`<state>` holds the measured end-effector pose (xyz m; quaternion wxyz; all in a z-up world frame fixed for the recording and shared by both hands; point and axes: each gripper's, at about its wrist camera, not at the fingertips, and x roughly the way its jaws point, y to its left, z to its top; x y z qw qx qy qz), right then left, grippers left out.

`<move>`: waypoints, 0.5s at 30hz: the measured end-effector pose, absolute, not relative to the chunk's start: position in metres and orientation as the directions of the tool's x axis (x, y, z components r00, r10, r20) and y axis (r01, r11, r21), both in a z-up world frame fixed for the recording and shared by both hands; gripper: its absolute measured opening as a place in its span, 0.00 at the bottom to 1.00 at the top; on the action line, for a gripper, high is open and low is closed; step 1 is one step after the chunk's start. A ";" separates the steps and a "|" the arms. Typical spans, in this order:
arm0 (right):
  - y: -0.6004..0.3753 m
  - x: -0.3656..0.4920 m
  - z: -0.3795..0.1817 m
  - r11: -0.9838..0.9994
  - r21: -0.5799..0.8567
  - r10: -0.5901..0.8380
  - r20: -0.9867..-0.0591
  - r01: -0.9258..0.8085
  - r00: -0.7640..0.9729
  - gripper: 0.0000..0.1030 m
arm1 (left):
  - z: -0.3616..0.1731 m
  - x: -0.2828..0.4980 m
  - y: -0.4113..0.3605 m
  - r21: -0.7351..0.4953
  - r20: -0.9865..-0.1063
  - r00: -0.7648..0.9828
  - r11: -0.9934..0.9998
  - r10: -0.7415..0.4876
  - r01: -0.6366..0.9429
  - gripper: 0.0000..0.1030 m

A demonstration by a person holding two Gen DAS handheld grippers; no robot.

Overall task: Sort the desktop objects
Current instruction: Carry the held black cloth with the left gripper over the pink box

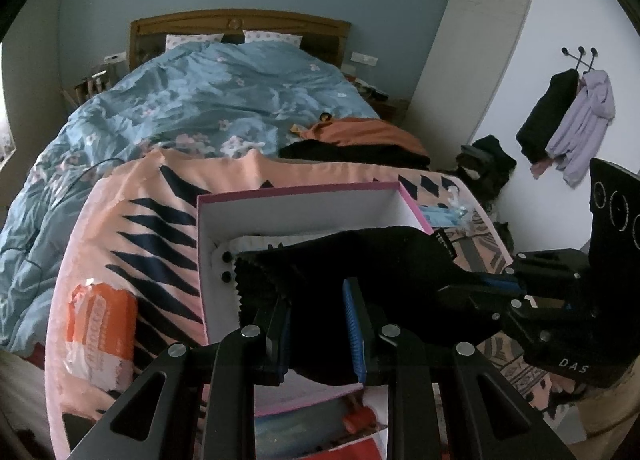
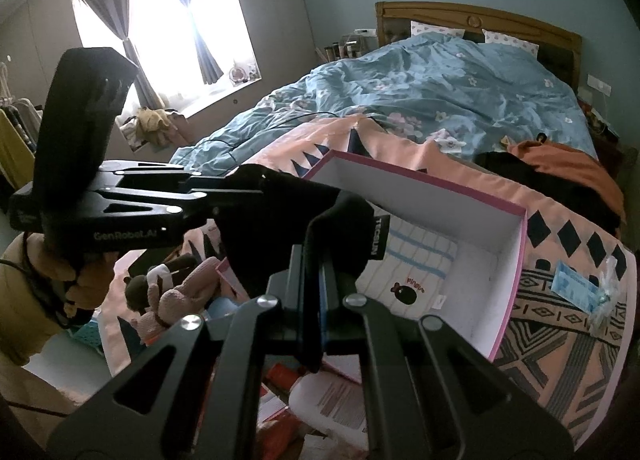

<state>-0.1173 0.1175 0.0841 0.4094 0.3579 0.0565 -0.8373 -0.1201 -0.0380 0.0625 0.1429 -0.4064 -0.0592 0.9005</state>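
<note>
A black cloth (image 1: pixel 344 264) hangs stretched between both grippers over an open pink-rimmed white box (image 1: pixel 280 204). My left gripper (image 1: pixel 318 296) has its blue-padded fingers shut on one end of the cloth. My right gripper (image 2: pixel 320 280) is shut on the other end (image 2: pixel 304 220), beside a small label. In the box lies a folded white striped cloth with a small black cartoon print (image 2: pixel 416 264). The box (image 2: pixel 512 268) rests on a pink patterned blanket.
The pink blanket (image 1: pixel 132 228) covers the bed's foot. An orange packet (image 1: pixel 100 324) lies to the left. A pink plush toy (image 2: pixel 168 300) and a white bottle (image 2: pixel 340 400) lie below the box. A blue packet (image 2: pixel 576 288) lies right of it. Orange and black clothes (image 1: pixel 360 140) lie behind.
</note>
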 end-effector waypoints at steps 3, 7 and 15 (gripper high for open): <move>0.116 -0.119 0.084 -0.658 0.198 -0.645 -0.646 0.726 -0.408 0.06 | 0.063 -0.123 -0.038 -0.220 -0.715 -0.631 -0.954 0.301 -0.206 0.22; 0.114 -0.123 0.082 -0.658 0.194 -0.643 -0.648 0.728 -0.409 0.06 | 0.062 -0.127 -0.039 -0.215 -0.717 -0.631 -0.955 0.297 -0.205 0.22; 0.110 -0.129 0.081 -0.657 0.191 -0.641 -0.650 0.729 -0.408 0.06 | 0.062 -0.135 -0.038 -0.207 -0.720 -0.631 -0.957 0.289 -0.203 0.22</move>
